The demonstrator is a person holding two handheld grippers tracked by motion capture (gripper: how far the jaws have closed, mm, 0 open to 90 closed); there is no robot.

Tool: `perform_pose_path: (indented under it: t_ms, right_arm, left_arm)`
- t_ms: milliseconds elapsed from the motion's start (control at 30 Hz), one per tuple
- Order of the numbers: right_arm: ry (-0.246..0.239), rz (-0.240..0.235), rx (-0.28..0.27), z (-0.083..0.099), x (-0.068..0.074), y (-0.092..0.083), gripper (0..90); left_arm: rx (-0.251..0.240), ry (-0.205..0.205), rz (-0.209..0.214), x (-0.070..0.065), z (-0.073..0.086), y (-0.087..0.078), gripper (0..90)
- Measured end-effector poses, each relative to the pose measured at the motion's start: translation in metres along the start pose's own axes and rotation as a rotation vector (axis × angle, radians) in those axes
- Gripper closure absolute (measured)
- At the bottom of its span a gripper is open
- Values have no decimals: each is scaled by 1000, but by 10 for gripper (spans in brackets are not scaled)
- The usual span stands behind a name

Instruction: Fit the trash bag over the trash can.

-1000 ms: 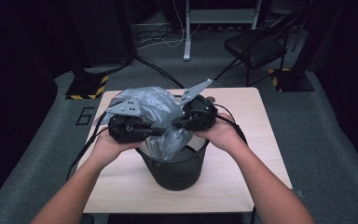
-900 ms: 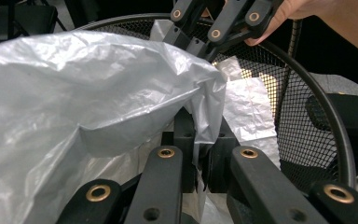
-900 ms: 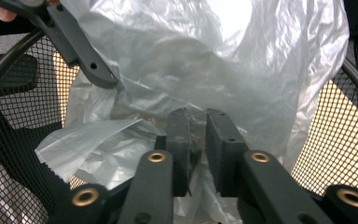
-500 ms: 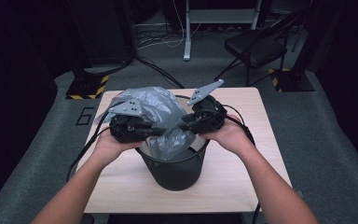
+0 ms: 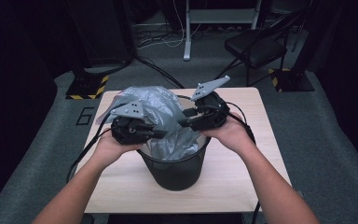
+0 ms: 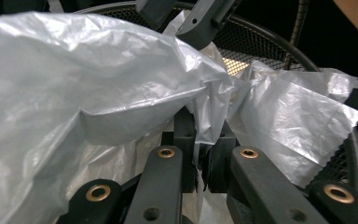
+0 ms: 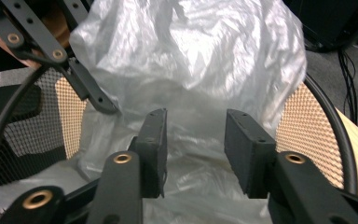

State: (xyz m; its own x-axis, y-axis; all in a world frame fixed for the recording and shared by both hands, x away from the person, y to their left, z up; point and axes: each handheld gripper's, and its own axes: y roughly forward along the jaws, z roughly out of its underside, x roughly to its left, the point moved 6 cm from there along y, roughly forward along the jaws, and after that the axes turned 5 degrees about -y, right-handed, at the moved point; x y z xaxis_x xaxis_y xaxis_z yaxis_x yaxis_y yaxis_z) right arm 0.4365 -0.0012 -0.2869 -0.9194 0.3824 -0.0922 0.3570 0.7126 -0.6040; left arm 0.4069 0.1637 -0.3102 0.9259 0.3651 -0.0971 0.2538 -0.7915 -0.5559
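Since prev frame right gripper (image 5: 186, 122) jaws have just been opening, nothing pinched btwn; left gripper (image 5: 161, 135) clamps bag (image 5: 156, 109) — regrip opposite edge, spread over bin (image 5: 175, 168) rim.

1. The bag (image 5: 161, 109) is thin, translucent grey-white plastic film, crinkled and softly glossy.
2. The bin (image 5: 175, 170) is black metal mesh, matt, with a smooth round rim.
3. The table (image 5: 121, 182) has a pale wood-grain top, smooth and matt.
4. The left gripper (image 6: 199, 140) and the right gripper (image 7: 196, 149) have matt black plastic fingers (image 7: 247, 149) with brass-coloured rivets.
5. The floor (image 5: 307, 121) is rough grey carpet.
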Motion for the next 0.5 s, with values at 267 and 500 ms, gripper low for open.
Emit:
perform_pose_path:
  t_ms: [267,500]
  right_arm:
    - [-16,-40,-42,-12,10,6,514]
    - [-24,-86,-90,-21,17,5,483]
  left_arm:
    - [-7,6,9,-4,0,3,854]
    - [-3,7,14,-2,1,5,854]
